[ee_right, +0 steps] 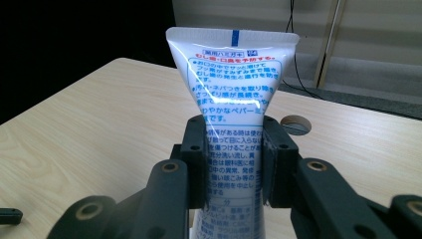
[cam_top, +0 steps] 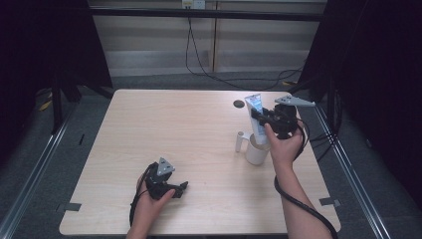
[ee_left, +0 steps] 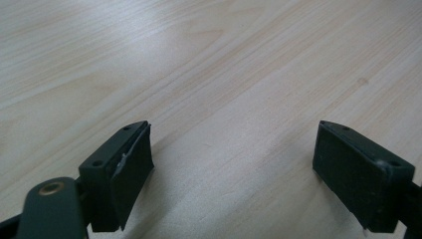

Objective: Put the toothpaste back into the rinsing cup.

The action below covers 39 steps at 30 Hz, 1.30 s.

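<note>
A white toothpaste tube (cam_top: 256,118) with blue print stands upright, its lower end inside a white mug (cam_top: 255,149) at the table's right. My right gripper (cam_top: 260,119) is shut on the tube's middle. In the right gripper view both pads (ee_right: 196,164) press the tube (ee_right: 231,84) from either side, its crimped end pointing up. My left gripper (cam_top: 180,189) rests low over the table near the front edge. In the left gripper view it (ee_left: 231,174) stands open, with bare wood between its pads (ee_left: 132,177).
The light wooden table (cam_top: 174,129) has a round cable hole (cam_top: 239,104) behind the mug. Black cables trail across the floor beyond the far edge. Metal rails run along both sides of the table.
</note>
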Each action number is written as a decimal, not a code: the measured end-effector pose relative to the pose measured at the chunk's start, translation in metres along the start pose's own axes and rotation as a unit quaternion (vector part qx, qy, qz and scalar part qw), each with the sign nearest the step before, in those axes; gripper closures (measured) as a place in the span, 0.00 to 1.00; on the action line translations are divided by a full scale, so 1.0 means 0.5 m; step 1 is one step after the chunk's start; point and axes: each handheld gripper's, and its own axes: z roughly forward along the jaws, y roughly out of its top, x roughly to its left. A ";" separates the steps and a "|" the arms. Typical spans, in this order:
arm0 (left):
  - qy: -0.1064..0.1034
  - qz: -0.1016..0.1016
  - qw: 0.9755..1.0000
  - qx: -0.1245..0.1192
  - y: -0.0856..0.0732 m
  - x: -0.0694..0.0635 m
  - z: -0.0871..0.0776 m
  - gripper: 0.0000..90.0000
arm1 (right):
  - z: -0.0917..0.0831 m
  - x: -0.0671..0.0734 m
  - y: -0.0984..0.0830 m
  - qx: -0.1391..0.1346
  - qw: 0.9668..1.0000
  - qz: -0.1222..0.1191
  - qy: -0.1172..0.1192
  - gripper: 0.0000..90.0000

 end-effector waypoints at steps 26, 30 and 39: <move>0.003 0.003 1.000 0.001 -0.001 -0.001 -0.002 0.18 | 0.010 -0.019 -0.036 -0.015 1.000 0.013 -0.014 0.76; 0.003 0.003 1.000 0.001 -0.001 -0.001 -0.002 0.18 | 0.012 -0.016 -0.042 -0.014 1.000 0.004 -0.017 0.76; 0.003 0.003 1.000 0.002 -0.001 -0.001 -0.002 0.18 | 0.015 -0.017 -0.061 -0.018 1.000 0.004 -0.018 0.75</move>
